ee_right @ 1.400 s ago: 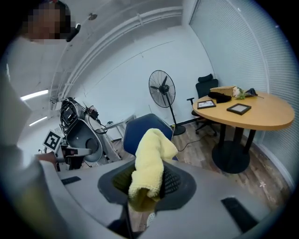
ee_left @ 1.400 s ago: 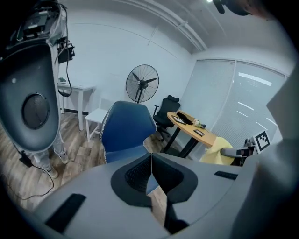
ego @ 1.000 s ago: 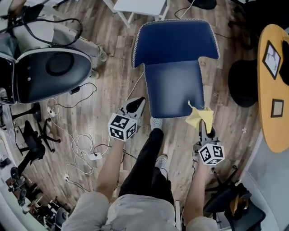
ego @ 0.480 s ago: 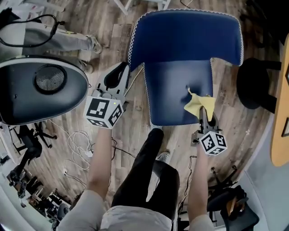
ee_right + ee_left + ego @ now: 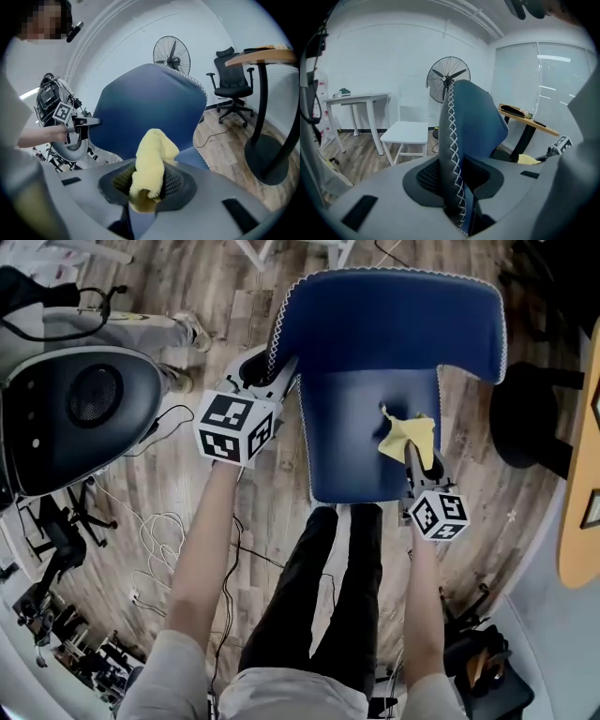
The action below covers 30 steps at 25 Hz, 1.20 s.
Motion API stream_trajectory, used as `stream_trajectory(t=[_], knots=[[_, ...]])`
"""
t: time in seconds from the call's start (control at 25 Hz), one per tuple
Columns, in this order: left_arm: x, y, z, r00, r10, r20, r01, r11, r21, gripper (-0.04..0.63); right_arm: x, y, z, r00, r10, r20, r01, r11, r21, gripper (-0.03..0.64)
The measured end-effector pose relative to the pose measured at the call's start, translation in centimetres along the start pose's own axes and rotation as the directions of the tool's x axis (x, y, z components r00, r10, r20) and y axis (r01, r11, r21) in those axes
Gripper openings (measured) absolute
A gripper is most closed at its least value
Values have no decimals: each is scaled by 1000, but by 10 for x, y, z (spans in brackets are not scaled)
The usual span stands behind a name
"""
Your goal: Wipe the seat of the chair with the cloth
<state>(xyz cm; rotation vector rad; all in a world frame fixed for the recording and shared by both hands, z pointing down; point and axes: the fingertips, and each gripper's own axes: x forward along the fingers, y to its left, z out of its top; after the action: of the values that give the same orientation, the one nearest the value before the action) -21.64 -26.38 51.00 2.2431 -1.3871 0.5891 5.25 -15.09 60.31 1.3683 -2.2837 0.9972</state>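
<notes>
The blue chair has its seat [image 5: 361, 423] in front of me and its backrest [image 5: 384, 320] beyond. My right gripper [image 5: 413, 456] is shut on a yellow cloth [image 5: 405, 432], which hangs over the right part of the seat. In the right gripper view the cloth [image 5: 151, 161] bulges up out of the jaws of that gripper [image 5: 147, 183]. My left gripper [image 5: 272, 367] is at the backrest's left edge. Its jaws are opening, and the white-stitched edge [image 5: 454, 154] stands between the jaws of the left gripper [image 5: 457, 183].
A grey and black pod chair [image 5: 80, 413] stands at the left, with cables [image 5: 159, 521] on the wood floor. A black round base [image 5: 525, 418] and a wooden table edge [image 5: 581, 512] are at the right. A white chair [image 5: 405, 133] and a fan [image 5: 447, 77] stand behind.
The left gripper has moved up and right from beside the seat to the backrest's left edge. The right gripper has carried the cloth from the seat's front corner further onto the seat.
</notes>
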Motion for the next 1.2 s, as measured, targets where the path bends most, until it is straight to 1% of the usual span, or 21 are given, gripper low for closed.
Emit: stream_trajectory(t=[0.2, 0.36, 0.44, 0.48, 0.56, 0.6, 0.64, 0.68, 0.72, 0.76, 0.8, 0.84, 0.88, 0.92, 0.96, 1.0, 1.04, 1.08, 1.12, 1.16, 1.2], knots=[[1, -5, 1, 1000, -12, 18, 12, 1000, -17, 117, 32, 13, 1, 997, 58, -52, -63, 993, -99, 101], [2, -6, 2, 999, 28, 36, -26, 999, -45, 117, 74, 36, 12, 987, 120, -104, -142, 960, -242, 103], [0, -6, 0, 999, 39, 33, -38, 998, -49, 117, 96, 55, 10, 979, 146, -141, -186, 925, -332, 103], [-1, -6, -1, 999, 43, 29, -41, 998, -49, 117, 107, 67, 8, 973, 163, -162, -214, 899, -381, 103], [0, -7, -1, 999, 46, 14, -45, 998, -45, 121, 130, 95, -4, 952, 207, -228, -294, 829, -477, 103], [2, -6, -1, 999, 46, 6, -46, 998, -44, 121, 141, 107, -15, 933, 221, -284, -345, 771, -535, 103], [3, -5, -1, 999, 46, 1, -46, 998, -46, 121, 152, 116, -29, 911, 214, -353, -396, 693, -603, 103], [4, -4, -1, 999, 48, -1, -48, 997, -52, 121, 161, 120, -42, 891, 183, -416, -435, 608, -664, 103], [5, -4, -1, 999, 49, 1, -49, 997, -59, 121, 168, 120, -49, 881, 145, -450, -451, 544, -707, 103], [4, -5, -1, 999, 49, 3, -49, 997, -65, 121, 173, 120, -51, 885, 112, -453, -442, 512, -737, 103], [4, -6, 0, 999, 47, 4, -47, 997, -68, 121, 178, 123, -48, 899, 87, -429, -413, 492, -767, 103], [2, -5, 0, 999, 46, 3, -46, 997, -67, 121, 183, 130, -44, 919, 67, -389, -375, 456, -807, 103], [0, -5, 1, 999, 47, 3, -47, 997, -65, 121, 187, 142, -40, 938, 56, -343, -337, 388, -858, 103], [-1, -4, 1, 999, 50, 2, -50, 997, -62, 121, 191, 156, -41, 950, 58, -306, -310, 285, -907, 103], [-1, -4, 1, 998, 55, 3, -55, 997, -62, 121, 193, 170, -48, 954, 72, -291, -299, 155, -941, 103], [-2, -3, 1, 998, 61, 5, -61, 996, -63, 121, 195, 181, -61, 948, 84, -308, -310, 14, -951, 103], [-2, -3, 1, 998, 68, 6, -67, 996, -64, 121, 197, 188, -81, 932, 81, -354, -344, -118, -932, 103], [-2, -1, 1, 997, 73, 5, -73, 995, -65, 121, 200, 187, -105, 907, 57, -418, -397, -221, -891, 103], [-2, 1, 0, 997, 79, 2, -78, 995, -67, 121, 202, 182, -127, 875, 20, -483, -459, -277, -844, 103], [-2, 2, 0, 997, 83, -2, -83, 994, -70, 121, 205, 173, -144, 844, -5, -536, -516, -280, -809, 103], [-1, 3, 1, 996, 86, -6, -86, 993, -75, 121, 207, 165, -153, 817, 1, -577, -561, -236, -794, 98]])
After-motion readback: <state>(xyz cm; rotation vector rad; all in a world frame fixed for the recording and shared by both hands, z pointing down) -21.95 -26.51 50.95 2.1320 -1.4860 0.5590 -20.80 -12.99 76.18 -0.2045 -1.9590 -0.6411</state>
